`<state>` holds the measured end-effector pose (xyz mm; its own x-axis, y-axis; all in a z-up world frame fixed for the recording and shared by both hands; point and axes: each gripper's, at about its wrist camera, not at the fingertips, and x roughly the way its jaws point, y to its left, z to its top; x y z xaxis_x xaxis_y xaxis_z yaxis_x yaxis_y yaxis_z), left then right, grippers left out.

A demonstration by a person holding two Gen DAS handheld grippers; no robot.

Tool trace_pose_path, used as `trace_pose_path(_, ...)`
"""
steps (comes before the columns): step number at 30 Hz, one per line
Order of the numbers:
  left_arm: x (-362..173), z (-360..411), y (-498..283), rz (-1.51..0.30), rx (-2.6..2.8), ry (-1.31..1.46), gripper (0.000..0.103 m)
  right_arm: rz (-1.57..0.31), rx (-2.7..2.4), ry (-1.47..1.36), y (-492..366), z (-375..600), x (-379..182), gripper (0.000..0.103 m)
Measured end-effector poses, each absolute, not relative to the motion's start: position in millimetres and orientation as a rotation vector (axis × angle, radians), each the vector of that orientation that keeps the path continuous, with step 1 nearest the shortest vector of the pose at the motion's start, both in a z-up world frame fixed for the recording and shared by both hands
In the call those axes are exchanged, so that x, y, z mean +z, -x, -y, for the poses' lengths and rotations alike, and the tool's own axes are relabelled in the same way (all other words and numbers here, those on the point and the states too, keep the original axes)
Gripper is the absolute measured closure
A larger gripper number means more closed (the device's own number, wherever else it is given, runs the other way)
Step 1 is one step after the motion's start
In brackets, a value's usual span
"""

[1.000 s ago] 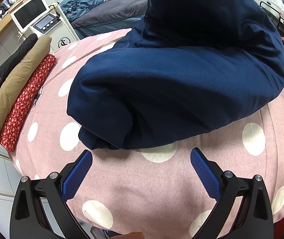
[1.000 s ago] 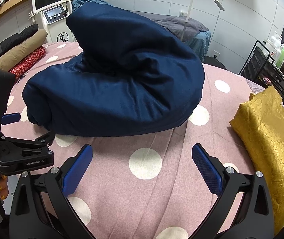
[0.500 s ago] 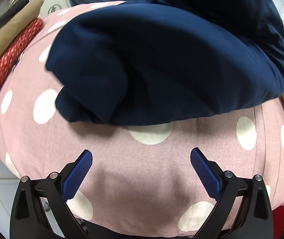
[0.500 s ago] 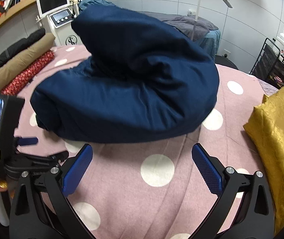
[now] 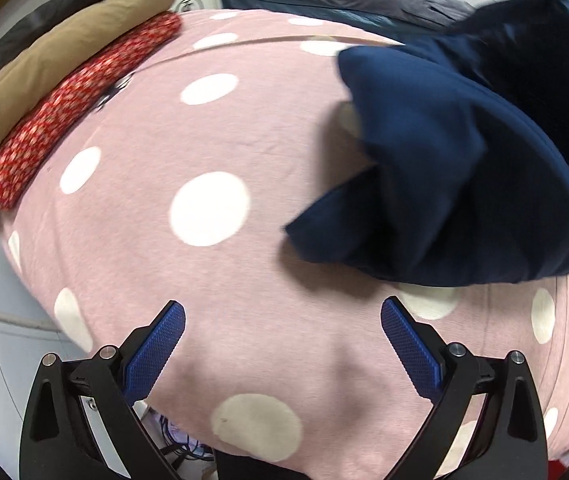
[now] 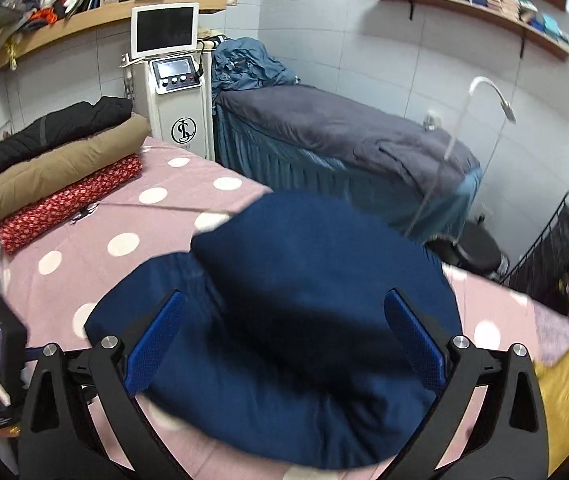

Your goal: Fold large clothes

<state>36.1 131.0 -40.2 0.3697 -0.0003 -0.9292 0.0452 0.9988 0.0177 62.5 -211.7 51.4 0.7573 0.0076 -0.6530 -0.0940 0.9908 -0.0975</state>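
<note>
While the navy garment lay bunched on the polka-dot cover, both tongs — left gripper and right gripper — were spread, pinching nothing.

White machine front: round logo, intertwined letters, seemingly "LS". No other legible text.

I get even, soft indoor light in both views, with only a faint shadow under the navy garment on the pink spotted cover. Motion blur smears the garment's edges and the right side of my right wrist view. Fisheye bending curves everything toward the dark corners.
</note>
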Motion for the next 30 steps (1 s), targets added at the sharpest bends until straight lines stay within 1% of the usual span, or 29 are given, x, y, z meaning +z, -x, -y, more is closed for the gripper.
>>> trace_pose_path(3, -42.7, -149.5, -33.7, -1.203, 0.0, -0.01, 0.008, -0.711, 0.008, 0.153, -90.2, 210.9, 47.0, 0.005)
trace_pose_path(4, -43.8, -154.5, -32.6, -1.209, 0.005, 0.003, 0.008, -0.702, 0.016, 0.138, -93.5, 213.6, 47.1, 0.007)
trace_pose_path(5, -45.9, -159.6, -31.9, -1.219, 0.009, 0.022, 0.008, -0.681, 0.031, 0.116, -94.6, 217.8, 45.8, 0.014)
trace_pose_path(6, -47.3, -162.9, -30.4, -1.225, 0.013, 0.034, 0.008, -0.669, 0.045, 0.103, -93.1, 221.9, 43.9, 0.039)
trace_pose_path(7, -49.0, -167.0, -30.8, -1.228, 0.019, 0.043, 0.008, -0.667, 0.05, 0.096, -90.8, 224.6, 42.3, 0.074)
trace_pose_path(8, -50.5, -170.6, -29.9, -1.228, 0.026, 0.046, 0.008, -0.668, 0.034, 0.102, -86.3, 227.9, 40.7, 0.096)
trace_pose_path(9, -52.2, -173.7, -31.2, -1.227, 0.03, 0.046, 0.008, -0.664, -0.003, 0.122, -81.7, 230.3, 39.3, 0.101)
trace_pose_path(10, -53.0, -175.9, -32.0, -1.225, 0.03, 0.05, 0.008, -0.653, -0.061, 0.152, -73.4, 235.2, 36.9, 0.102)
trace_pose_path(12, -53.3, -178.5, -33.9, -1.216, 0.018, 0.068, 0.008, -0.652, -0.099, 0.121, -55.4, 256.9, 29.7, 0.102)
trace_pose_path(14, -47.8, -176.2, -33.4, -1.195, 0.002, 0.09, 0.008, -0.694, -0.131, 0.044, -39.3, 285.5, 17.6, 0.102)
trace_pose_path(17, -33.4, -166.4, -33.8, -1.143, -0.018, 0.095, 0.007, -0.809, -0.162, -0.109, -1.4, 338.9, -14.9, 0.102)
trace_pose_path(19, -18.1, -159.4, -43.2, -1.094, -0.057, 0.116, 0.007, -0.864, -0.149, -0.131, 15.5, 353.3, -29.1, 0.102)
trace_pose_path(20, -11.9, -157.5, -48.5, -1.083, -0.08, 0.136, 0.007, -0.872, -0.167, -0.159, 28.6, 361.2, -33.2, 0.1)
trace_pose_path(21, -4.2, -155.7, -58.0, -1.07, -0.121, 0.181, 0.007, -0.876, -0.174, -0.186, 37.9, 364.7, -34.5, 0.095)
trace_pose_path(22, 1.8, -154.3, -66.1, -1.054, -0.168, 0.234, 0.007, -0.882, -0.173, -0.217, 45.6, 367.8, -35.5, 0.069)
trace_pose_path(23, 5.2, -150.5, -79.5, -1.035, -0.247, 0.311, 0.007, -0.885, -0.167, -0.261, 54.8, 369.6, -37.2, 0.022)
trace_pose_path(24, 3.4, -145.5, -91.2, -1.048, -0.289, 0.342, 0.007, -0.871, -0.164, -0.296, 64.0, 368.8, -37.9, 0.01)
trace_pose_path(26, -3.3, -127.5, -114.0, -1.112, -0.359, 0.385, 0.007, -0.799, -0.156, -0.318, 86.0, 360.9, -37.1, 0.008)
trace_pose_path(28, -5.9, -108.3, -125.5, -1.136, -0.432, 0.419, 0.01, -0.825, -0.14, -0.273, 94.6, 345.6, -41.1, 0.008)
trace_pose_path(30, -6.9, -81.8, -137.4, -1.148, -0.454, 0.343, 0.012, -0.845, -0.131, -0.211, 104.8, 330.7, -46.8, 0.009)
